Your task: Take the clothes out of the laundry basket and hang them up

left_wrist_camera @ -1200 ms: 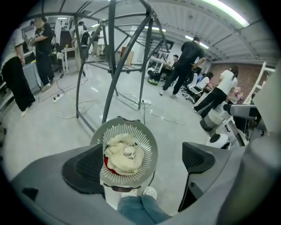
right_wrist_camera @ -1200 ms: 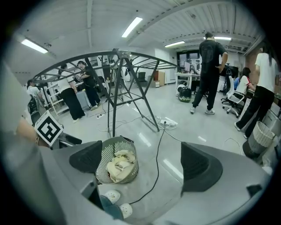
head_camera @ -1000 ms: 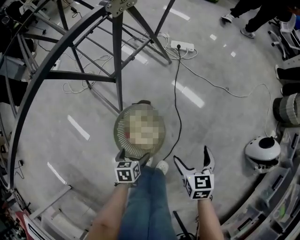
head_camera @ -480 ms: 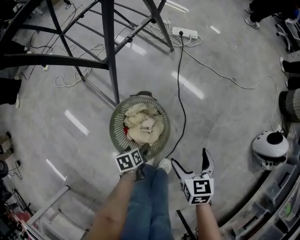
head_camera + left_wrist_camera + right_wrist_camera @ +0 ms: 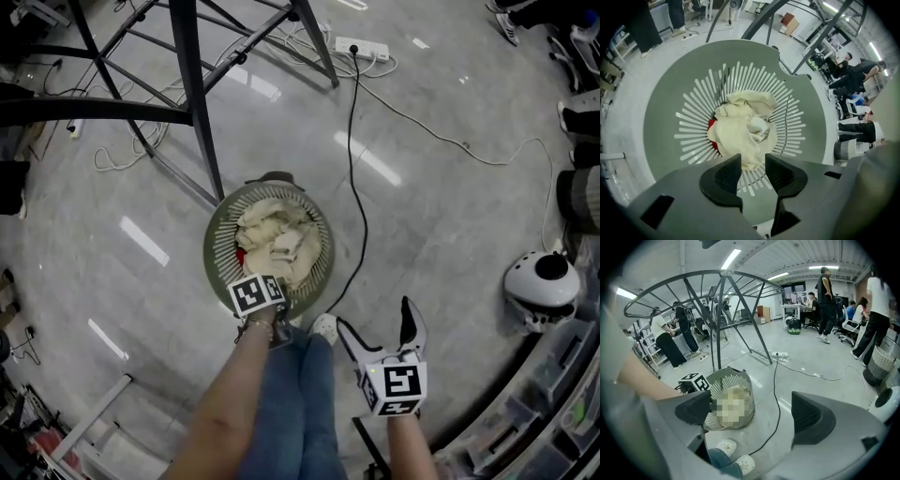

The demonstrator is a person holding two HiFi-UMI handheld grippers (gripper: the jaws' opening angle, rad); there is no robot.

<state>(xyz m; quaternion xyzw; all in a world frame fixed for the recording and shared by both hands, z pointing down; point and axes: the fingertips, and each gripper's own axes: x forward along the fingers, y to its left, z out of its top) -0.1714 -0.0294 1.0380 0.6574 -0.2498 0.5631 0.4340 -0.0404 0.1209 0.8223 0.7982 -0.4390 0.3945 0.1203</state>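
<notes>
Left gripper view: clothes [image 5: 745, 129] lie mid-basket [image 5: 661, 117], dead ahead of the left gripper [image 5: 752, 165], whose jaws have just been closing, with nothing gripped yet. Right gripper [image 5: 375, 317], gaping and empty, hangs outside the basket, farther off.

The laundry basket [image 5: 661, 117] looks like matt grey-green plastic with slotted walls. Inside it lies soft, creased cream cloth [image 5: 745, 126], with a scrap of red cloth [image 5: 711, 125] beside it. Around the basket the grey floor [image 5: 441, 216] is smooth and glossy. Beside the basket, the rack [image 5: 195, 103] is dark matt metal tubing.
</notes>
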